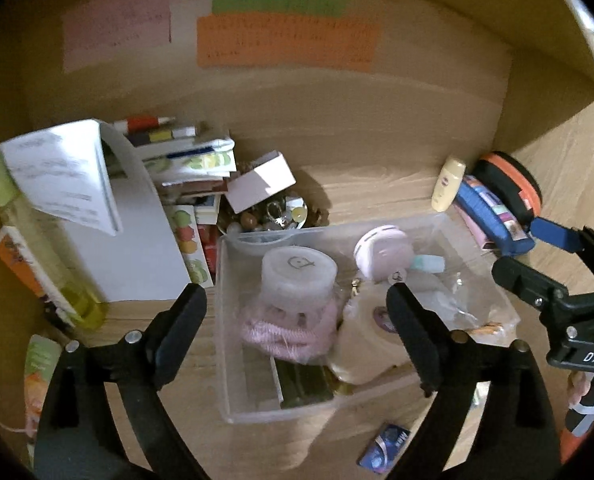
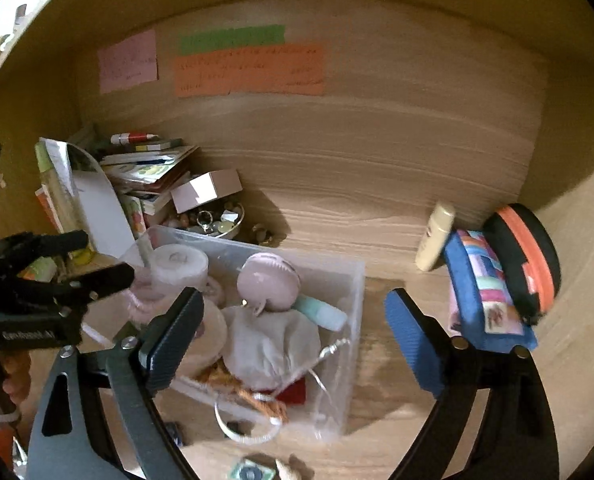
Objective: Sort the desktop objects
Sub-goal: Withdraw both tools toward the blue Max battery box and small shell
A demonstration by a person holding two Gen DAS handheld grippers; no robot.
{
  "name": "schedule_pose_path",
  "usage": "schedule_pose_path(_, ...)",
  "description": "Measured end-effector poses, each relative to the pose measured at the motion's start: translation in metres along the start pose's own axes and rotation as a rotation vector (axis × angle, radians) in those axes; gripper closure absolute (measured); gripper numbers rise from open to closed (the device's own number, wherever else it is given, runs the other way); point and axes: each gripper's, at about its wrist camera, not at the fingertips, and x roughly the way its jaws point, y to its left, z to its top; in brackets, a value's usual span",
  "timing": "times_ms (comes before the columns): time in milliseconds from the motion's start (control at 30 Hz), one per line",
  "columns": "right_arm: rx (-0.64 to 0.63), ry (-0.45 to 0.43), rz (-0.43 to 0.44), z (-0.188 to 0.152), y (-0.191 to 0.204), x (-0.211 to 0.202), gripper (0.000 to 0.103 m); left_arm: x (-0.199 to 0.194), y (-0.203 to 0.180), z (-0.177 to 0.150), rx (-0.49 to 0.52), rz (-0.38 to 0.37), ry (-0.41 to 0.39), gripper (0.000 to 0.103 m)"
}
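Observation:
A clear plastic bin (image 1: 233,360) (image 2: 353,300) sits on the wooden desk and holds a frosted round jar (image 1: 299,272), a pink knitted piece (image 1: 285,334), a pink round case (image 1: 383,252) (image 2: 267,280), a teal tube (image 2: 323,312) and a grey drawstring pouch (image 2: 271,344). My left gripper (image 1: 297,328) is open and empty above the bin's near part. My right gripper (image 2: 297,340) is open and empty over the bin's right side. It shows in the left wrist view (image 1: 537,256) too. The left gripper shows at the left of the right wrist view (image 2: 93,256).
A stack of books and papers (image 1: 145,208), a green bottle (image 1: 37,236) and a dish of beads (image 1: 273,216) with a white box (image 1: 261,182) stand at the back left. A cream tube (image 2: 435,238), a blue patchwork pouch (image 2: 485,288) and an orange-black case (image 2: 525,256) lie right. A small blue packet (image 1: 385,446) lies in front.

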Motion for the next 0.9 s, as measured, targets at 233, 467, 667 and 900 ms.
schedule_pose_path(233, -0.001, -0.049, -0.030, -0.022, -0.010, -0.040, 0.010, -0.035, -0.015, -0.014, 0.031, 0.008, -0.062, 0.007)
schedule_pose_path(467, -0.029, -0.045, -0.079, -0.051, -0.017, -0.057, 0.010, -0.040, -0.028, -0.040, 0.031, -0.022, -0.028, 0.006)
schedule_pose_path(667, -0.047, 0.016, -0.061, -0.084, -0.023, -0.048, 0.010, -0.031, -0.040, -0.070, 0.073, -0.021, 0.034, 0.006)
schedule_pose_path(900, -0.062, 0.092, -0.007, -0.116, -0.030, -0.037, 0.012, -0.021, -0.051, -0.101, 0.091, -0.059, 0.086, 0.006)
